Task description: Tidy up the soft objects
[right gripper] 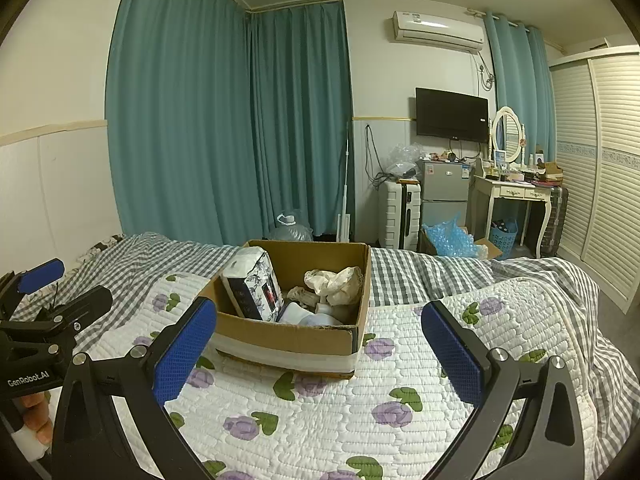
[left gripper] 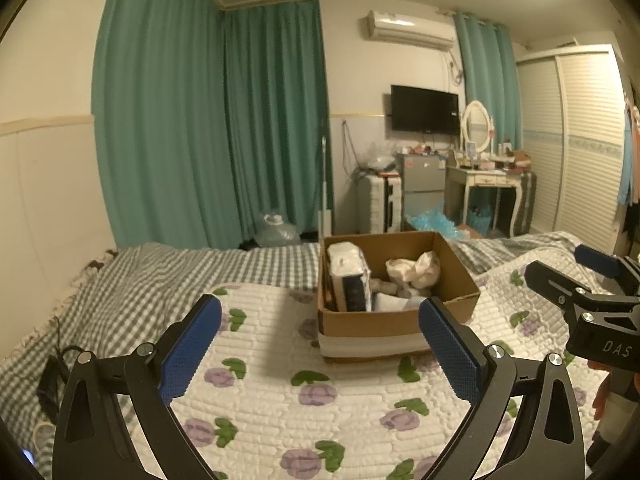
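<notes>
Box (left gripper: pixel 396 322) sits mid-frame on the quilt (left gripper: pixel 304 412), soft things already inside — left gripper (left gripper: pixel 320 348) and right gripper (right gripper: pixel 320 348) both hover before it, jaws spread and empty, so come in from above, clear of its near wall.

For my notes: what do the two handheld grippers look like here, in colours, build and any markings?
Both the left gripper and right gripper have black, angular linkage frames with silver pivot bolts. Their fingers carry blue, dimpled, rectangular pads. White lettering reads "GenRobot.AI" on the left body and "DAS" on the right. No cables or sleeves visible.
</notes>
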